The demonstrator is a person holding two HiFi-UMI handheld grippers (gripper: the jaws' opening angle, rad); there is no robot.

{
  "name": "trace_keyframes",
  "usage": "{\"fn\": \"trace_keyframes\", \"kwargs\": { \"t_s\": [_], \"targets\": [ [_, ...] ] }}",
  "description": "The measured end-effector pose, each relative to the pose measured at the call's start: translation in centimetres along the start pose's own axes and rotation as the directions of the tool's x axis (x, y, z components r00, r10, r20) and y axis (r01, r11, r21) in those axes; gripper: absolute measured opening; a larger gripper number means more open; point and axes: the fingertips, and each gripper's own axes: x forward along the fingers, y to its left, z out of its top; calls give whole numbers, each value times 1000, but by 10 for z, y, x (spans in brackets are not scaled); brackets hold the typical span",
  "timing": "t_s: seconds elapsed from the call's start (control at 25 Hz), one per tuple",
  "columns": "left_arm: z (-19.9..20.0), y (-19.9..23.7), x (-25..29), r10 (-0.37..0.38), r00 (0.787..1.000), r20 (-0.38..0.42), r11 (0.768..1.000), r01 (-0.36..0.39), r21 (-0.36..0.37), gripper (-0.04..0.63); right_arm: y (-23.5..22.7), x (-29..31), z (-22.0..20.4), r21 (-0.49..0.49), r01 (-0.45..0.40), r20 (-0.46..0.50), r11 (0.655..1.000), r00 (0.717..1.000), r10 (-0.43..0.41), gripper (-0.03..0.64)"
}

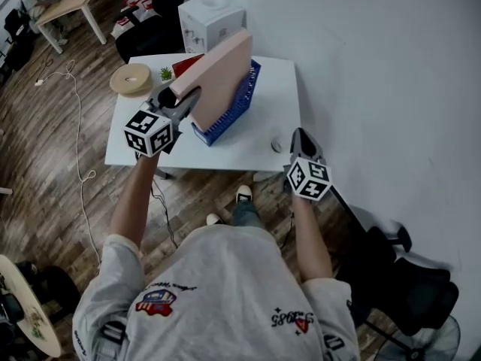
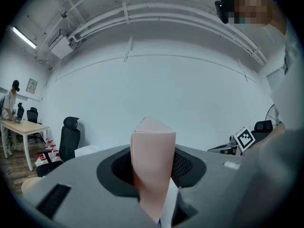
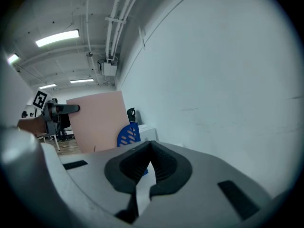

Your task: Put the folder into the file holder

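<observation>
A large pink folder [image 1: 222, 74] stands tilted with its lower edge down in the blue mesh file holder [image 1: 239, 107] on the white table [image 1: 248, 153]. My left gripper [image 1: 188, 96] is shut on the folder's near left edge. In the left gripper view the folder [image 2: 153, 151] fills the gap between the dark pads [image 2: 185, 167]. My right gripper [image 1: 298, 135] hovers over the table's front right part, shut and holding nothing. From the right gripper view, the folder [image 3: 97, 120] and the file holder [image 3: 127, 136] lie to the left, beyond its jaws.
A white box [image 1: 212, 19], a small green plant [image 1: 166, 74], a red item [image 1: 185, 65] and a round wooden disc [image 1: 131, 79] sit at the table's back. A small object [image 1: 276, 147] lies near the right gripper. Black chairs [image 1: 409, 284] stand at the right, and the wall is close.
</observation>
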Motion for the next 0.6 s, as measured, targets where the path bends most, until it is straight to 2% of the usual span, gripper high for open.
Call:
{"fn": "trace_keyframes", "kwargs": {
  "t_s": [0.32,0.6],
  "targets": [
    [-42,1,25,-11,998,-62,999,9,-35,158,-22,16,0,6,4,-15,1000,1000,-4,2],
    [-66,-3,40,-23,995,-98,999,21,-29,160,-34,21,-3,7,5,-32,1000,999,-5,2]
  ]
}}
